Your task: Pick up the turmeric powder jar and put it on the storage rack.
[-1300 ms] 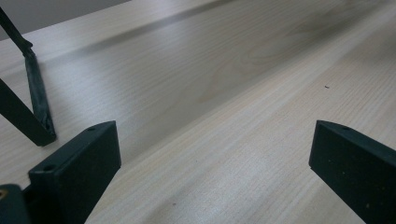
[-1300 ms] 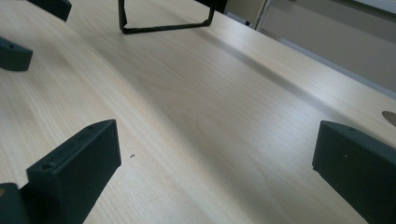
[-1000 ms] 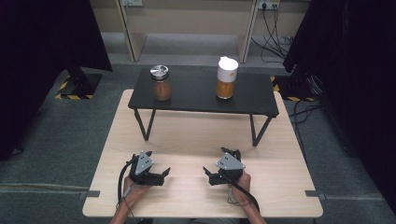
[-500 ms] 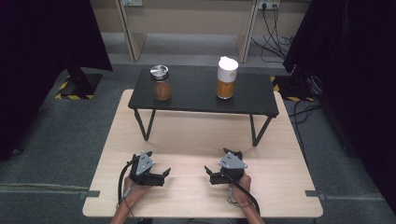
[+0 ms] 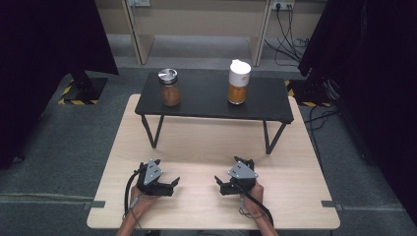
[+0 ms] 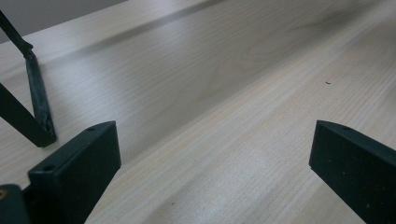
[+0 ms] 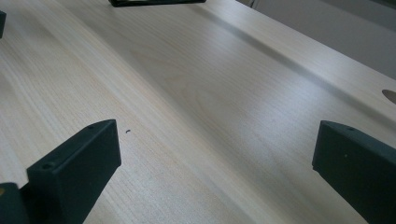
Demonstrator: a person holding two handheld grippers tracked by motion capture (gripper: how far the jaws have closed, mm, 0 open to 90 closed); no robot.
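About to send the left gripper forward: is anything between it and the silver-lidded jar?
Nothing lies on the table between the left gripper and the jar. The jar stands on the raised black shelf, though, so its front edge and left legs must be cleared from above.

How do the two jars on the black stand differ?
The left jar is shorter, with a shiny metal lid; the right jar is taller, with a white cap. The left jar's contents look brown, the right jar's orange, showing only in its lower part below a white upper part. Both stand upright on the black stand, far from the left gripper and right gripper.
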